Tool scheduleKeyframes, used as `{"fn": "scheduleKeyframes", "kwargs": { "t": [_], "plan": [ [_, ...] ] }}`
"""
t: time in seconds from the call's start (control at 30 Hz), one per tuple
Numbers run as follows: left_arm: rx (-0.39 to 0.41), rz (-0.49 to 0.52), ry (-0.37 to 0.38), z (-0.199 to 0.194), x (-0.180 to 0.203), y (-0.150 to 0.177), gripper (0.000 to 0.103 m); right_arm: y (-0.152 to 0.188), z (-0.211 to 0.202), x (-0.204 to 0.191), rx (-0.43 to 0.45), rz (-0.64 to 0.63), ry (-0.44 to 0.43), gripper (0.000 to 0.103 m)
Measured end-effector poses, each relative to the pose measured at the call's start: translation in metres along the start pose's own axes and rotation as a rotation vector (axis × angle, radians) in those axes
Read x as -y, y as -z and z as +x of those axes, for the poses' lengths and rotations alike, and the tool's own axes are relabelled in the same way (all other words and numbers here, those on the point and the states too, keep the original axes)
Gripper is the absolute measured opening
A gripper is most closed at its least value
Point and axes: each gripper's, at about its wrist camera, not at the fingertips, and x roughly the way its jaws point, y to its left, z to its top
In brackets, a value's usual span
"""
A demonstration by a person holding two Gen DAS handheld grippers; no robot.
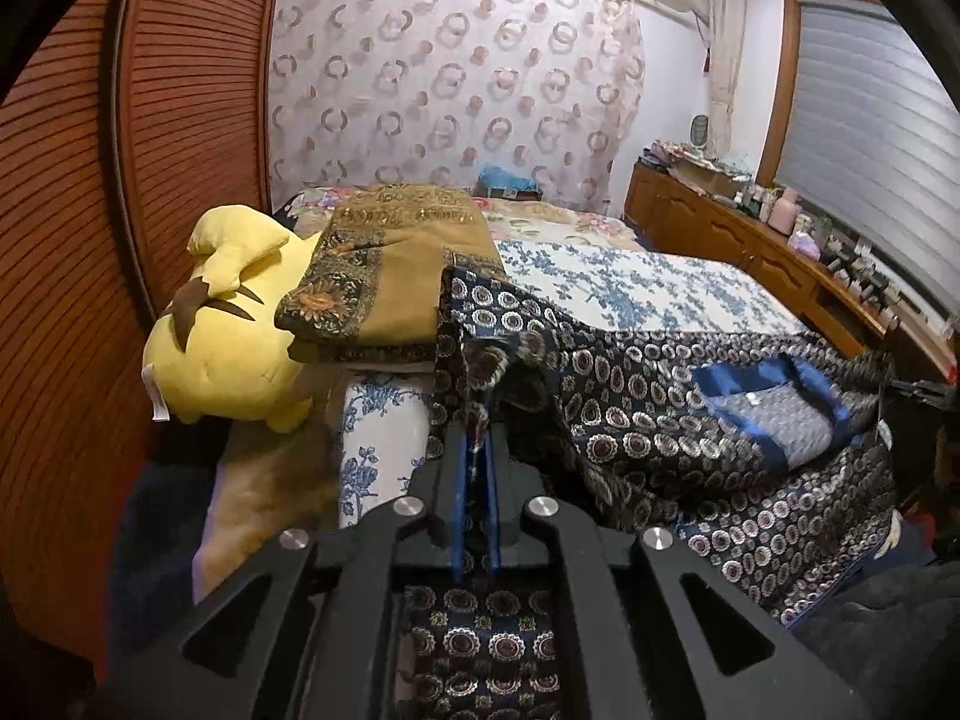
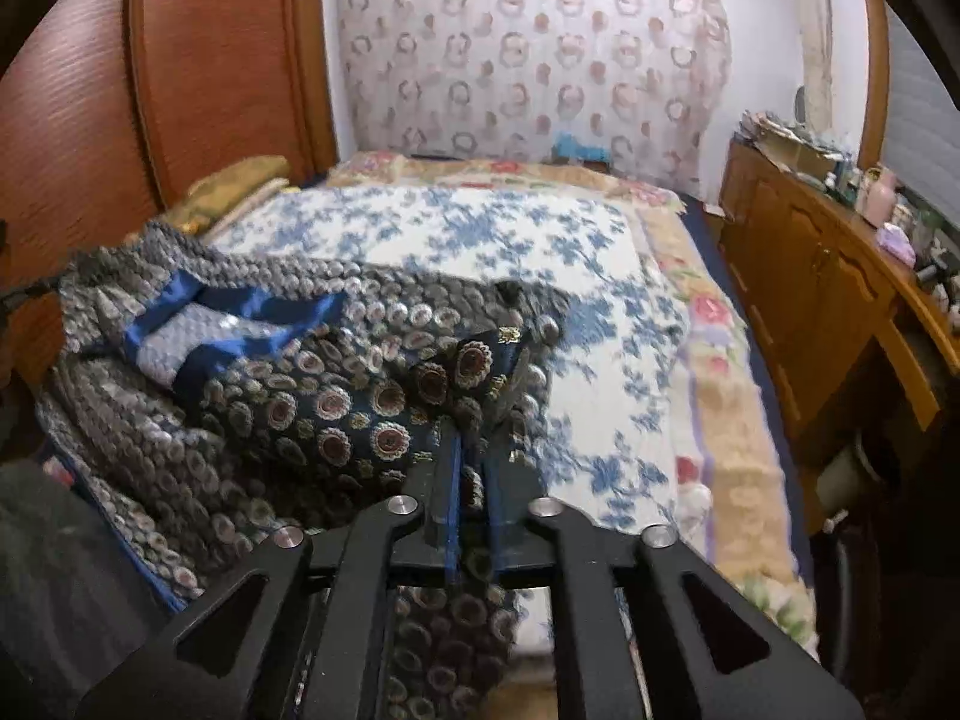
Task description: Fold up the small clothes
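- A bed with a white quilt printed in blue flowers (image 2: 480,228) fills the room, and the task's garment lies draped over its near end, between the two claws.
- The garment, a dark navy brocade jacket patterned with silver and maroon medallions (image 1: 660,396), is spread in loose folds with its blue-trimmed collar (image 1: 774,402) facing up; its long axis appears to run across the bed from one claw to the other, though the bunching leaves the hem direction unclear.
- The cloth looks light and limp, with a sheen that suggests it may slip; it sags wherever unsupported, so edges or corners seem the best places to take hold, pinched deep.
- A folded mustard blanket with a dark floral border (image 1: 384,276) and a yellow plush toy (image 1: 228,330) sit just beside the garment at the bed's left.
- The left claw (image 1: 477,420) is all but closed, pinching a fold of the brocade between its blue pads.
- The right claw (image 2: 474,456) grips another fold at the opposite side, jaws narrowly parted around the cloth.
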Motion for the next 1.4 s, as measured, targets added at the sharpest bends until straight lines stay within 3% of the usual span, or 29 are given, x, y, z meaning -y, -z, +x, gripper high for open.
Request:
{"fn": "scheduleKeyframes", "kwargs": {
  "t": [0.07,0.13,0.3,0.47,0.67,0.87,1.0,1.07,1.1,1.13,1.2,1.27,1.3,1.4],
  "plan": [
    [0.025,0.011,-0.028,-0.004,-0.002,-0.006,0.020,-0.002,0.000,0.008,-0.002,0.011,0.019,0.020],
    [0.035,0.028,-0.039,-0.004,-0.003,-0.013,0.033,-0.007,0.001,0.013,0.011,0.020,0.040,0.042],
    [0.022,0.086,-0.021,0.016,-0.001,-0.044,0.050,-0.035,0.018,0.021,0.043,-0.003,0.058,0.052],
    [-0.019,0.110,0.001,0.057,0.005,-0.069,0.051,-0.062,0.065,0.031,0.016,-0.006,0.044,0.058],
    [-0.099,0.114,-0.014,0.117,0.004,-0.085,0.051,-0.076,0.127,0.048,-0.096,0.016,0.026,0.059],
    [-0.187,0.103,-0.048,0.153,-0.004,-0.085,0.051,-0.076,0.159,0.050,-0.168,0.016,0.003,0.060],
    [-0.196,0.082,-0.048,0.156,-0.006,-0.080,0.051,-0.077,0.160,0.041,-0.159,-0.017,-0.029,0.060],
    [-0.177,0.100,-0.050,0.152,-0.002,-0.078,0.051,-0.077,0.160,0.035,-0.157,-0.033,-0.033,0.055],
    [-0.171,0.121,-0.039,0.150,0.002,-0.077,0.050,-0.077,0.160,0.033,-0.156,-0.035,-0.041,0.043],
    [-0.172,0.131,-0.021,0.149,0.005,-0.076,0.041,-0.077,0.159,0.030,-0.156,-0.046,-0.061,0.029],
    [-0.177,0.153,0.004,0.148,0.012,-0.077,0.035,-0.077,0.156,0.024,-0.158,-0.074,-0.085,0.013],
    [-0.179,0.179,0.005,0.147,0.018,-0.076,0.017,-0.075,0.154,0.018,-0.158,-0.097,-0.098,0.008],
    [-0.181,0.178,0.011,0.145,0.020,-0.076,0.001,-0.075,0.151,0.015,-0.150,-0.112,-0.103,0.007],
    [-0.122,0.177,0.042,0.125,0.027,-0.082,0.001,-0.077,0.134,0.011,-0.085,-0.108,-0.102,0.005]
  ]
}}
